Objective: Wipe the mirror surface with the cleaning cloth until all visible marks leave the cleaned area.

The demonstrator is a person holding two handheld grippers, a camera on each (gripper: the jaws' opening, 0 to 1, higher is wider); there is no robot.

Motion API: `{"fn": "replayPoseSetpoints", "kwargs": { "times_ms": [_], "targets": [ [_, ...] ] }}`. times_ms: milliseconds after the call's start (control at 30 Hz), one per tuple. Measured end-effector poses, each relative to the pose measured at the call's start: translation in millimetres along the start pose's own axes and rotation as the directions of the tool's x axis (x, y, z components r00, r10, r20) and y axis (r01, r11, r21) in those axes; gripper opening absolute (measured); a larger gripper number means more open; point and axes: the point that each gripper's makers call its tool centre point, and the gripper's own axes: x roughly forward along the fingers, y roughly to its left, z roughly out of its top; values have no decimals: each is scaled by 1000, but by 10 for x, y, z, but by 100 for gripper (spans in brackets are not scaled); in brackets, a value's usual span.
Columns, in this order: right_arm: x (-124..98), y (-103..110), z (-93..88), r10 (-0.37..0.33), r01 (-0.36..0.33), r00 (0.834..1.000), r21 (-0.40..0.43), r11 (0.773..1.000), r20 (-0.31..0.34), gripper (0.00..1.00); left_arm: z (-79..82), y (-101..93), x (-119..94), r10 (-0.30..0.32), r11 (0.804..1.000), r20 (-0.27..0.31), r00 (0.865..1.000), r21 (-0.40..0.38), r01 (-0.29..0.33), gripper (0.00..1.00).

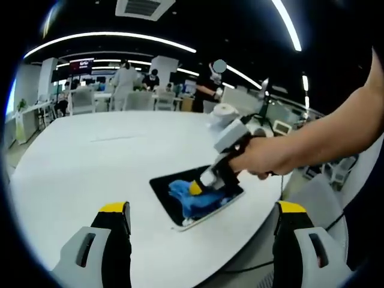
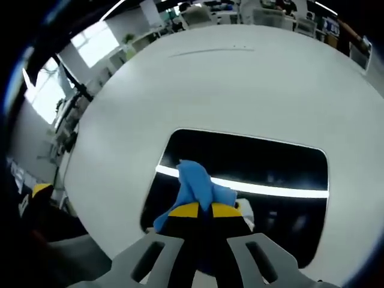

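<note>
- Because the blue cleaning cloth (image 2: 195,187) is soft and bunched, it will likely fold and slide under pressure rather than push back; a pinch on a thick gather, as here, looks like the surest hold.
- The right claw (image 2: 199,210) has its yellow-tipped jaws closed together on that gather, with the rest of the cloth spilling forward onto the glass.
- The mirror (image 2: 252,180) lies flat on the round white tabletop (image 2: 240,84), near the edge closest to the person, and reflects a bright ceiling light strip across its dark face.
- In the left gripper view the right claw (image 1: 198,187), held in the person's hand (image 1: 264,157), presses the cloth (image 1: 191,201) down on the mirror (image 1: 165,186).
- The left claw (image 1: 204,219) hangs spread wide, holding nothing, well apart from the mirror and above the tabletop (image 1: 90,156).
- The mirror is probably thin, rigid, smooth and breakable, and may skate on the slick surface; steadying it by its frame edge, not the glass, seems wise.
- I cannot tell from either view what marks remain on the glass.
</note>
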Motion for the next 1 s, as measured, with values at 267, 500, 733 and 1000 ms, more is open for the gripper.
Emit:
{"fn": "replayPoseSetpoints", "kwargs": {
  "times_ms": [267,500,733,1000],
  "targets": [
    [-64,66,-153,9,-9,1000,20,1000,-7,0,11,-12,-11,-6,1000,6,1000,1,6,99],
    [-94,95,-226,22,-21,1000,41,999,-10,0,15,-31,-12,-10,1000,8,1000,11,10,99],
    [-127,129,-302,37,-36,999,59,998,-10,0,27,-43,-12,-12,1000,14,1000,26,12,99],
    [-150,174,-362,51,-49,998,68,996,-21,0,22,-54,-10,-18,1000,9,1000,24,18,99]
  ]
}}
